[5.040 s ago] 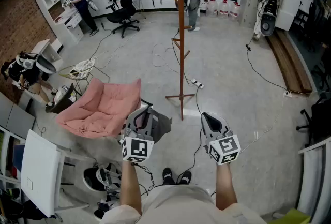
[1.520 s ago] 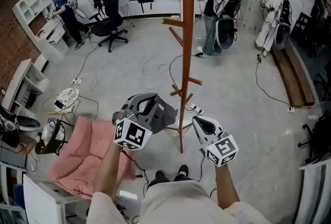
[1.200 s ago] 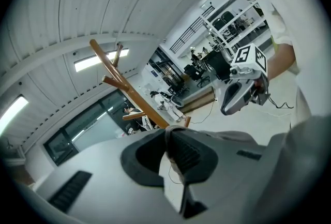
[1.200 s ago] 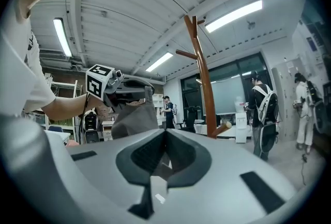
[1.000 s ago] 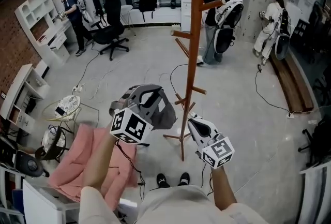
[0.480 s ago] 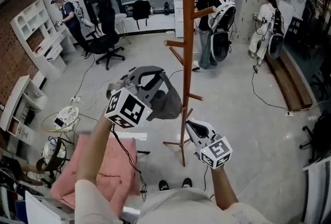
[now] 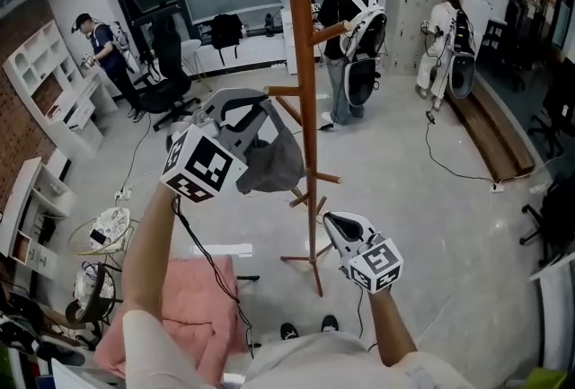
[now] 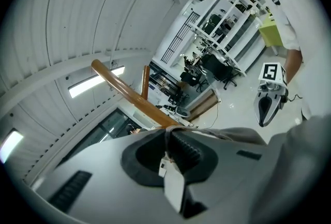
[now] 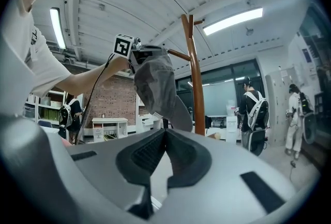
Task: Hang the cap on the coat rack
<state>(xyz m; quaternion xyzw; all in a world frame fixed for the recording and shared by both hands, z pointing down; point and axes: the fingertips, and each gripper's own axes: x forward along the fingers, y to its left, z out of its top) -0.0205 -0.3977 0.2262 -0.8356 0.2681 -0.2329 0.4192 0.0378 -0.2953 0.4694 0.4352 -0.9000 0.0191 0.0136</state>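
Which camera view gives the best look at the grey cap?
The right gripper view: the cap hangs in full from the left gripper, beside the coat rack. The head view shows it partly behind that gripper; the left gripper view shows only its pinched edge.

Bright all over, lit by long ceiling lights (image 9: 232,20), with only soft, faint shadows on the pale floor (image 7: 404,198). Bent and rounded at the edges, black in the corners of both gripper views. Blurry up close, sharper far away.
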